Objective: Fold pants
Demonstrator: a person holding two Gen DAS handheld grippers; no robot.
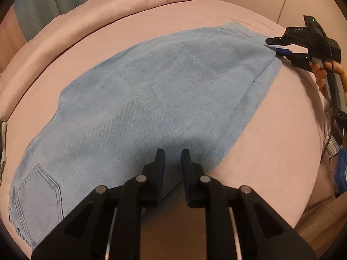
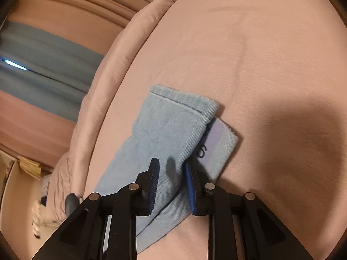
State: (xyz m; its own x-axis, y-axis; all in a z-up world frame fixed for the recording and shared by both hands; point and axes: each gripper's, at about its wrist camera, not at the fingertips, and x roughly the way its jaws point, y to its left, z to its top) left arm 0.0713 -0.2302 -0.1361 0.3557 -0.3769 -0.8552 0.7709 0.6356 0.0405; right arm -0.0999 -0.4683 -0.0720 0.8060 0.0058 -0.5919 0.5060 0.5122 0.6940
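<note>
Light blue denim pants (image 1: 151, 99) lie flat on a pink bed, legs laid one over the other, back pocket (image 1: 36, 195) at the near left. My left gripper (image 1: 172, 153) is open, just above the near edge of the pants around mid-leg. My right gripper (image 1: 273, 47) is open at the hem end on the far right, jaws straddling the cuff edge. In the right wrist view the right gripper (image 2: 172, 164) is open over the leg, with the stacked cuffs (image 2: 188, 108) just ahead.
The pink bed sheet (image 1: 271, 130) spreads around the pants. A rolled pink duvet (image 1: 86, 19) runs along the far side. Blue-grey curtains (image 2: 43, 52) hang behind. The person's hand (image 1: 325, 71) holds the right gripper's handle.
</note>
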